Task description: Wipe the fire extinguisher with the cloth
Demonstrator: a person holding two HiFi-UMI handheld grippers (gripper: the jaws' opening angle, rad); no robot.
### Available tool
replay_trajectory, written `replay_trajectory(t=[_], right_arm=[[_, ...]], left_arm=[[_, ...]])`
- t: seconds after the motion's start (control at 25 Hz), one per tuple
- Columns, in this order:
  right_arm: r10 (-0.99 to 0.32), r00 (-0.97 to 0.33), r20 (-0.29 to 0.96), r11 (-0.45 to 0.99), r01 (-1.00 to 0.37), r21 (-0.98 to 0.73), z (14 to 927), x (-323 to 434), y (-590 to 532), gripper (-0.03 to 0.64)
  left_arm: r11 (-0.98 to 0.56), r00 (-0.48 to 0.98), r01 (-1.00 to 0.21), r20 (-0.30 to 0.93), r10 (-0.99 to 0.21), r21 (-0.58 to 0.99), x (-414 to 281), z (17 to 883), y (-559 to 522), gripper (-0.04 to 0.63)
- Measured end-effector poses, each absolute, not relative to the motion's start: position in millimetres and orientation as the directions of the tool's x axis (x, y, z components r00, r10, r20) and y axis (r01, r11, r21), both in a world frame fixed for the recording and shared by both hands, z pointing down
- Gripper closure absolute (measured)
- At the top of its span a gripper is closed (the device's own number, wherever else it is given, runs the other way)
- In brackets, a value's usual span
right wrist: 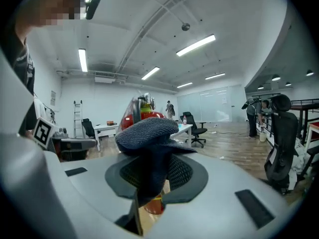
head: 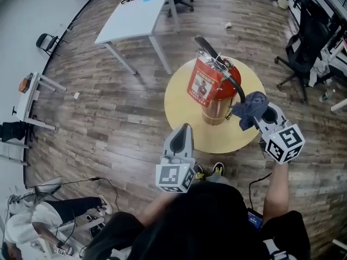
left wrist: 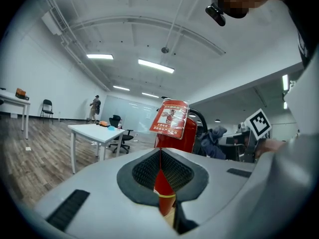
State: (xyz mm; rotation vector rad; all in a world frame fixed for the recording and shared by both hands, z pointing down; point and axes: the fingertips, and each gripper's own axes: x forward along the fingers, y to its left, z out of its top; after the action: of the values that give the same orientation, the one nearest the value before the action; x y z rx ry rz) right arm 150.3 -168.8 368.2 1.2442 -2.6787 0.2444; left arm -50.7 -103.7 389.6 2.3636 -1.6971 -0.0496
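We have the right claw (head: pixel 268 118) clamped on a dark blue-grey knitted cloth (right wrist: pixel 148 133) — the bunched fabric mushrooms above the jaws and hangs down through the gap between them. A red cylindrical fire extinguisher (head: pixel 212 88) with a black hose (head: pixel 237 85) stands upright on a round pale-yellow table (head: pixel 179 99), straight ahead of the right claw and just beyond the cloth. In the head view the cloth sits right beside the hose end, but we can't tell if they touch. The left claw (head: pixel 183 134) is empty, jaws drawn together to a thin slit. It points at the extinguisher from the table's near rim, clear of it. A white rectangular table (head: pixel 135 15) stands well beyond the left claw, off to its left.
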Motion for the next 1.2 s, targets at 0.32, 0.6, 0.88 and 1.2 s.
replay_trajectory(t=[0.32, 0.6, 0.88, 1.2], right_arm=[[-0.669, -0.481, 0.567, 0.656, -0.740, 0.146, 537, 141, -192, 0.529], [-0.465, -0.371, 0.804, 0.726, -0.680, 0.106, 679, 116, -175, 0.529], [-0.521, -0.415, 0.746, 0.497, -0.858, -0.130, 653, 79, -167, 0.529], [-0.551, -0.777, 0.305, 0.505, -0.601, -0.619, 412, 33, -154, 0.529]], left_arm=[[-0.264, 0.292, -0.944, 0.129, -0.948, 0.198, -60, 394, -98, 0.572], [-0.214, 0.242, -0.959, 0.145, -0.959, 0.185, -79, 396, -92, 0.572], [-0.161, 0.190, -0.969, 0.146, -0.971, 0.188, -103, 401, -86, 0.572], [-0.220, 0.248, -0.951, 0.113, -0.962, 0.217, -90, 395, -88, 0.572]])
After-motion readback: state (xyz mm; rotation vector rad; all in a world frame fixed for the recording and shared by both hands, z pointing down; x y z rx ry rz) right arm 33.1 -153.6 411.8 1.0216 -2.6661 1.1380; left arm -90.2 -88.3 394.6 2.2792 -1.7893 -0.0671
